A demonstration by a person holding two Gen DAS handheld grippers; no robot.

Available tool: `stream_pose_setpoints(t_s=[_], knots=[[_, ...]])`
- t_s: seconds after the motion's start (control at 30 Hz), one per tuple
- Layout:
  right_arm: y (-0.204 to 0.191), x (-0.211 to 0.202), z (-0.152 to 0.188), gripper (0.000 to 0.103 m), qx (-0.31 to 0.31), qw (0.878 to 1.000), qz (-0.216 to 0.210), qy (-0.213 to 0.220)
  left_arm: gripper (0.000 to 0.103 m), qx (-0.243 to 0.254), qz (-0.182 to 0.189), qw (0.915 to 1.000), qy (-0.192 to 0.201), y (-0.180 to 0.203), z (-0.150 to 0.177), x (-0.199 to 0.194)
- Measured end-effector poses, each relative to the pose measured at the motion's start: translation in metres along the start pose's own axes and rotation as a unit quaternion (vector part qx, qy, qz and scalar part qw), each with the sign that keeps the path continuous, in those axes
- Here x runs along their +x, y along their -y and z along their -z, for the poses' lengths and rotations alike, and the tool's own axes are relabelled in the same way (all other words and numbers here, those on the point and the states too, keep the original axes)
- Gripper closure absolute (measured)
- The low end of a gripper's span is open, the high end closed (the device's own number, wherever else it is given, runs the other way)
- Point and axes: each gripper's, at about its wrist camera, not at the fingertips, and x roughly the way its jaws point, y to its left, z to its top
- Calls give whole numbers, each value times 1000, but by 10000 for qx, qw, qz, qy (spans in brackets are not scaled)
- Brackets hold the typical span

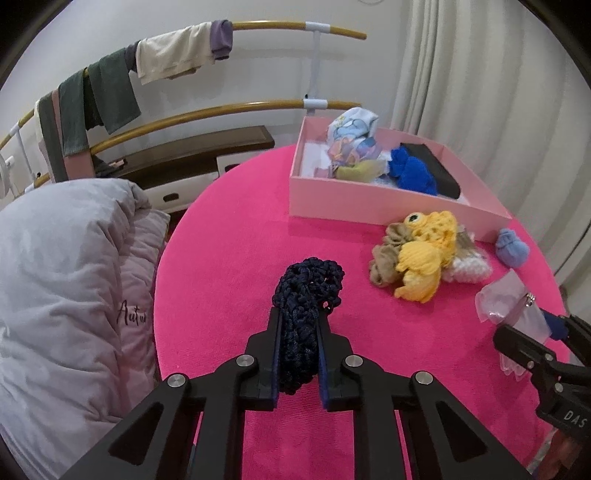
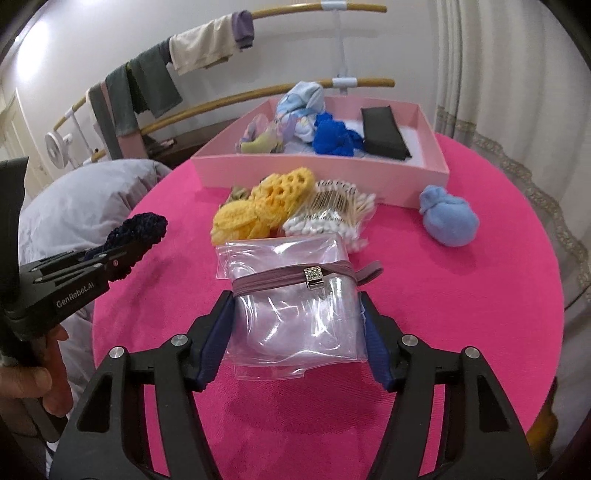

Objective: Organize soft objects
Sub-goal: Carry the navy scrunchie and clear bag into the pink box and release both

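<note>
My left gripper [image 1: 299, 321] is shut on a dark navy crocheted piece [image 1: 306, 295] and holds it above the pink round table [image 1: 229, 258]; it also shows in the right wrist view [image 2: 135, 232]. My right gripper [image 2: 295, 306] has its jaws around a clear plastic zip pouch [image 2: 295, 306] with a mauve zipper, touching both sides. A yellow crocheted toy [image 1: 424, 254] lies near the pink box [image 1: 369, 199], which holds a blue knit piece [image 1: 410, 170], a black case [image 1: 432, 166] and patterned cloth [image 1: 351, 140]. A light blue sock ball [image 2: 448, 218] lies on the right.
A bag of cotton swabs [image 2: 332, 214] lies beside the yellow toy [image 2: 266, 206]. A grey quilt [image 1: 66, 277] lies left of the table. Wooden rails [image 1: 277, 26] with hung clothes run behind. A curtain [image 1: 480, 74] hangs at right.
</note>
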Motion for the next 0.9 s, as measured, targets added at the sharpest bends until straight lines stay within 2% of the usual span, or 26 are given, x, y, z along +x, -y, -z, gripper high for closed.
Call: stream_pose_setpoints(t_s=[0.57,0.9], knots=[[11,-23,-14,42,123,9995,-36,272,91,195,29,9996,205,22,-17,-30],[22,-36,-60,41,32,9980,75,631,91,239,185,9982,513,33,-62,-30]])
